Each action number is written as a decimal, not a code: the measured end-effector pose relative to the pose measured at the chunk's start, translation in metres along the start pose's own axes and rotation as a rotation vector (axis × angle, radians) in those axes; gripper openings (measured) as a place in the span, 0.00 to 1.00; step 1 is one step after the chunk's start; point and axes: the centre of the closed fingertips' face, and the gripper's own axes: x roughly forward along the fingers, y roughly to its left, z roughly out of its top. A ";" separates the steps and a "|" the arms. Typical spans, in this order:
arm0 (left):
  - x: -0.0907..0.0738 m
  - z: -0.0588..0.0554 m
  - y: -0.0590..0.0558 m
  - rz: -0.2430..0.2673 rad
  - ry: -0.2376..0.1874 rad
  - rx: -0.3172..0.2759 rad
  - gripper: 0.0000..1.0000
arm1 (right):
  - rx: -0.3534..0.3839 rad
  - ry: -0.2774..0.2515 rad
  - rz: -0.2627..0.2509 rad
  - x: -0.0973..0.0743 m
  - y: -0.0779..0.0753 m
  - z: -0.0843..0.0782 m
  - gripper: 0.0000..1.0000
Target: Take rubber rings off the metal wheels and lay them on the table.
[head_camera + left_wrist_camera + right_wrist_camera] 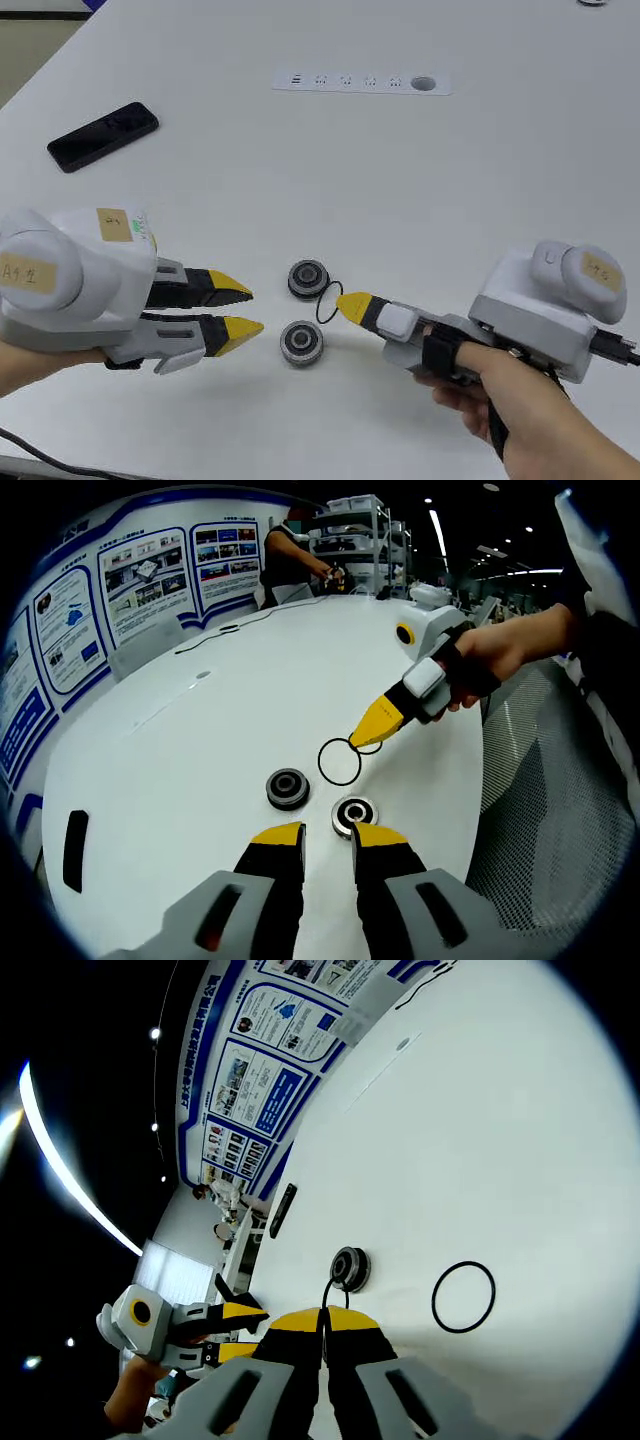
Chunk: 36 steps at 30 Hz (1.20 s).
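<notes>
fingers (356, 1323) around a half-hidden ring (324, 1310)

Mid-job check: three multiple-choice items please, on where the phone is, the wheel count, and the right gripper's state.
1. Where is the black phone? A) near right corner B) dead centre C) far left of the table, beyond the left gripper
2. How many metal wheels are on the table? A) one B) two C) four
3. The right gripper is A) shut on a thin rubber ring B) wide open C) shut on the phone
Key: 1 C, it lies up left in the head view; 2 B, a far one and a near one; 3 A, its jaws meet with a black strand between them.
</notes>
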 end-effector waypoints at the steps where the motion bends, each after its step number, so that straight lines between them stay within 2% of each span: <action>1: -0.001 0.002 -0.001 0.002 -0.007 -0.002 0.19 | 0.004 -0.006 -0.012 -0.003 -0.005 0.002 0.02; 8: -0.003 0.008 -0.003 0.004 -0.017 -0.002 0.19 | 0.036 -0.046 -0.096 -0.021 -0.041 0.013 0.02; 13: -0.003 0.014 -0.002 0.006 -0.036 -0.005 0.19 | 0.057 -0.070 -0.123 -0.032 -0.055 0.019 0.02; 21: -0.003 0.018 -0.004 -0.003 -0.036 0.005 0.18 | 0.091 -0.082 -0.152 -0.039 -0.064 0.019 0.02; 26: -0.002 0.020 -0.005 -0.005 -0.037 0.008 0.18 | 0.119 -0.056 -0.190 -0.041 -0.069 0.011 0.02; 31: -0.003 0.024 -0.009 -0.015 -0.050 0.008 0.18 | 0.092 -0.039 -0.210 -0.042 -0.073 0.006 0.02; 36: -0.005 0.025 -0.007 -0.007 -0.061 0.001 0.18 | 0.070 -0.042 -0.228 -0.044 -0.076 0.007 0.05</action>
